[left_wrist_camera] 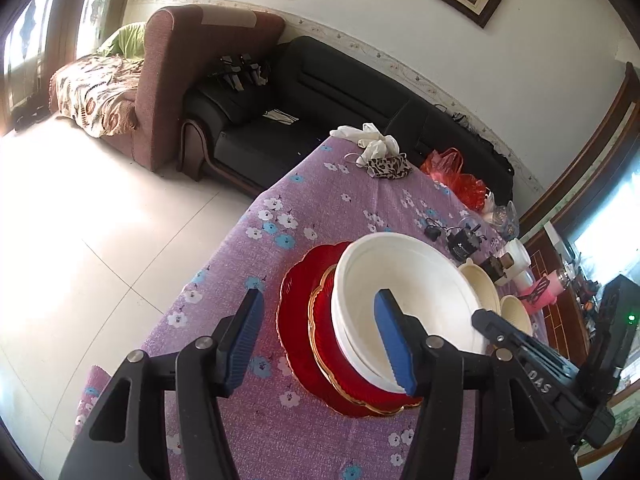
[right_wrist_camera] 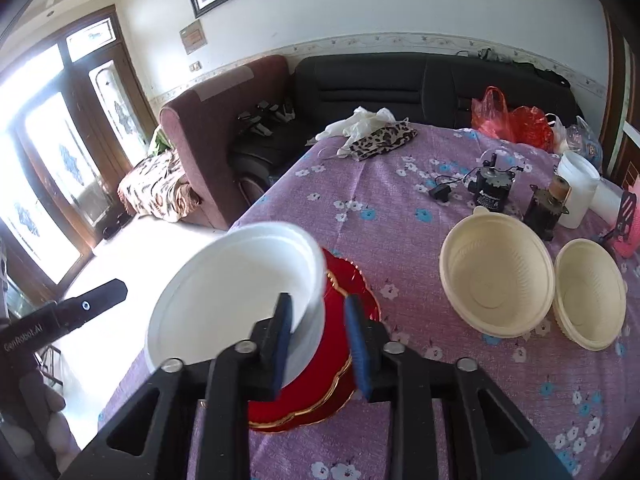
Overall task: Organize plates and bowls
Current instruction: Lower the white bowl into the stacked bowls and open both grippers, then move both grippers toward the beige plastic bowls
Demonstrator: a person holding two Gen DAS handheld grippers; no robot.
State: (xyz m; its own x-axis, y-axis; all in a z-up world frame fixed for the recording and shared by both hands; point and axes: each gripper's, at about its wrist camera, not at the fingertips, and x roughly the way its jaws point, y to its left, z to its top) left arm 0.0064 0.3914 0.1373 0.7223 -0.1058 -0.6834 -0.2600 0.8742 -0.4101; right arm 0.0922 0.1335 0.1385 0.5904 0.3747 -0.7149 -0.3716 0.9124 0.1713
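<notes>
Stacked white bowls [left_wrist_camera: 404, 300] sit on stacked red gold-rimmed plates [left_wrist_camera: 304, 344] on the purple flowered tablecloth [left_wrist_camera: 320, 208]. My left gripper [left_wrist_camera: 320, 340] is open and empty, its jaws wide apart over the plates' left edge. In the right wrist view my right gripper [right_wrist_camera: 318, 344] is open, its jaws straddling the near rim of the white bowls [right_wrist_camera: 236, 292] without pinching it, above the red plates [right_wrist_camera: 320, 380]. Two cream bowls stand to the right, a large one [right_wrist_camera: 496, 276] and a small one [right_wrist_camera: 590, 300].
At the table's far side lie a white cloth with a leopard-print pouch [right_wrist_camera: 380, 136], red plastic bags [right_wrist_camera: 512, 120], a small black device with cable [right_wrist_camera: 492, 188], a dark jar [right_wrist_camera: 548, 208] and a white container [right_wrist_camera: 576, 192]. Sofas stand beyond; tiled floor to the left.
</notes>
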